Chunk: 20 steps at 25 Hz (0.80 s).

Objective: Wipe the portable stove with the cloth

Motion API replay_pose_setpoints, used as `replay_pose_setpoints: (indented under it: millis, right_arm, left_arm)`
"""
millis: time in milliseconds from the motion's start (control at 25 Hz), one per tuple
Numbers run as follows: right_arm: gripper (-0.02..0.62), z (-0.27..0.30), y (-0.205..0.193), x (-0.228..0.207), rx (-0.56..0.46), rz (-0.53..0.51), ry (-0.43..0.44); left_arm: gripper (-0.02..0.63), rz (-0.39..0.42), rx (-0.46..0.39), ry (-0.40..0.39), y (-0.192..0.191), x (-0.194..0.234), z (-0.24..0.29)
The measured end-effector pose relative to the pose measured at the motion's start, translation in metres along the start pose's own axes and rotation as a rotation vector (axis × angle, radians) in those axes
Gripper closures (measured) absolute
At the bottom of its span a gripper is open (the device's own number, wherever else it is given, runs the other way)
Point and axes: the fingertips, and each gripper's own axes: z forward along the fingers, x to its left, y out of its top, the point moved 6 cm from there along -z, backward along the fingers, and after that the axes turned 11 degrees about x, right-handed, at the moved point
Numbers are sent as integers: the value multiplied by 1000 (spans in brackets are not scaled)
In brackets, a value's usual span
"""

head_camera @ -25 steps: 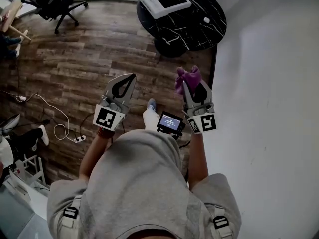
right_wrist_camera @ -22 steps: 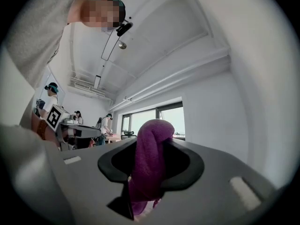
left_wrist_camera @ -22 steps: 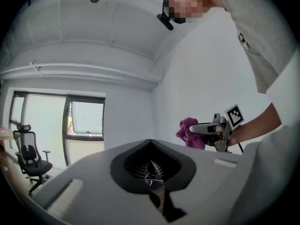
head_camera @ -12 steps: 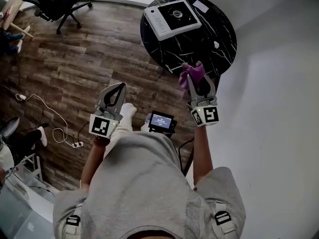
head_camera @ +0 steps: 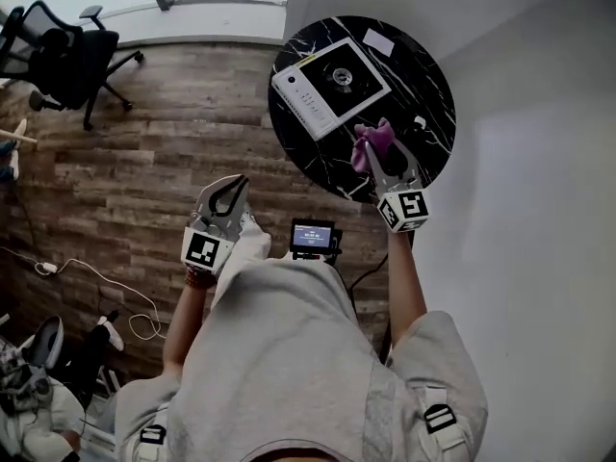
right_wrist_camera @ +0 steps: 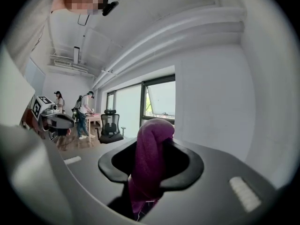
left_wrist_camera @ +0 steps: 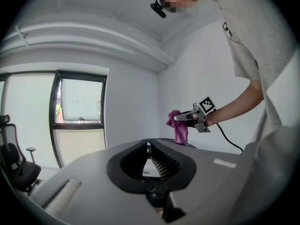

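The right gripper (head_camera: 382,154), clamped on a purple cloth (head_camera: 372,142), hangs over the round black table (head_camera: 435,114), near the white stove (head_camera: 330,87) at its far left. The left gripper (head_camera: 234,189) has its jaws together, empty.

Head view steeply down on table (head_camera: 431,83); gripper views near-level, along own jaws.
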Motion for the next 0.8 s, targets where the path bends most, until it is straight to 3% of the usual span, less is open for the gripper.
replay_pose_setpoints:
  millis: [160, 280, 400, 800]
  right_arm:
    - [433, 63, 7, -22, 54, 12, -101]
    - [433, 97, -4, -43, 133, 28, -168]
    - [433, 128, -16, -71, 198, 46, -242]
    - [434, 194, -83, -142, 335, 268, -448]
  left_arm:
    - [596, 48, 33, -127, 1, 71, 56]
    - [580, 114, 31, -213, 0, 105, 102]
    - [565, 128, 69, -293, -1, 136, 156]
    - [509, 152, 270, -511, -16, 194, 304]
